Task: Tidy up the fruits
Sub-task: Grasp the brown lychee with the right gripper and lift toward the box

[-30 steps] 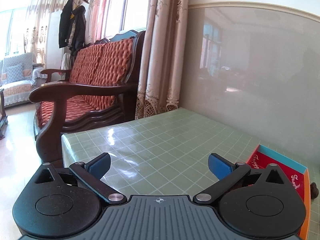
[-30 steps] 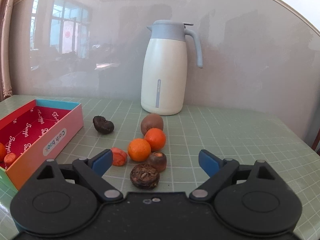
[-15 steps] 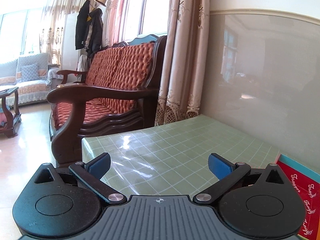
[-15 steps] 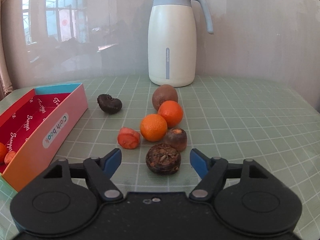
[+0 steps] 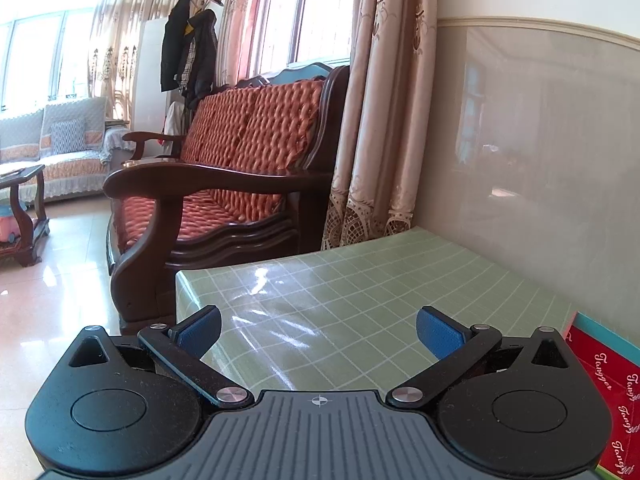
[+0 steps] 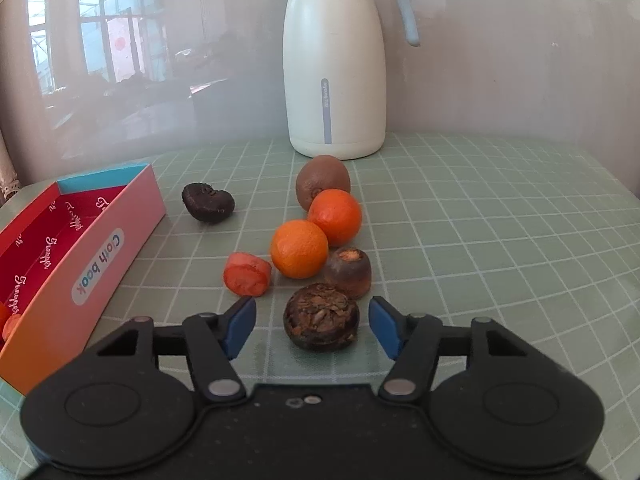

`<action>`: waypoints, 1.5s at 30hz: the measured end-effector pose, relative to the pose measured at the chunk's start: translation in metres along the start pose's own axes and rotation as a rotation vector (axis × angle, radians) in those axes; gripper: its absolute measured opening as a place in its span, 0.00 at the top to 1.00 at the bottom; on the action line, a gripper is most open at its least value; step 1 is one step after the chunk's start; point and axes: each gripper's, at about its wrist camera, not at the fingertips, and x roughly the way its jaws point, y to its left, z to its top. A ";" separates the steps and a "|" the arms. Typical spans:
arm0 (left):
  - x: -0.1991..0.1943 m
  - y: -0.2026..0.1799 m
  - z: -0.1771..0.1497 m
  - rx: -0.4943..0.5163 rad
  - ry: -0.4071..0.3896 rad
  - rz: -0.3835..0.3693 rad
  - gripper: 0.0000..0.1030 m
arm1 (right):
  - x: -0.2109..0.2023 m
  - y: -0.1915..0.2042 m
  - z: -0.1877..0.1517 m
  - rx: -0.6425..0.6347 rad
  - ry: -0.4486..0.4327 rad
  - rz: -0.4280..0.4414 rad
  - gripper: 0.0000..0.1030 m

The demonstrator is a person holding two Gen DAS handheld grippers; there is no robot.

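Green table: box holds carrot pieces.

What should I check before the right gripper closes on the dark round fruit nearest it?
1. Dark round fruit sits between the right gripper fingers: ok.
2. Fingers have been closing but show gaps on both sides, no contact yet: ok.
3. Neighbouring brown piece is close behind the target; whether they touch: cannot tell.
4. Box stands open with room left: ok.
5. Left gripper is open, holds nothing and points away from the fruit: ok.
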 end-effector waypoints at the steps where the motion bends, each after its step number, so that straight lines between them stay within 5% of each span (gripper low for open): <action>1: 0.000 0.000 0.000 0.001 0.000 0.000 0.00 | 0.001 -0.001 0.000 0.003 0.004 0.001 0.46; 16: 0.001 0.001 0.001 0.004 0.009 0.006 0.00 | 0.010 -0.002 0.001 0.010 0.025 0.002 0.60; 27: 0.003 0.000 0.002 0.006 0.008 0.008 0.00 | 0.003 0.003 0.001 -0.004 0.007 0.046 0.60; 45: 0.001 0.009 0.002 -0.019 0.005 0.022 0.00 | -0.031 0.043 0.012 -0.113 -0.106 0.232 0.60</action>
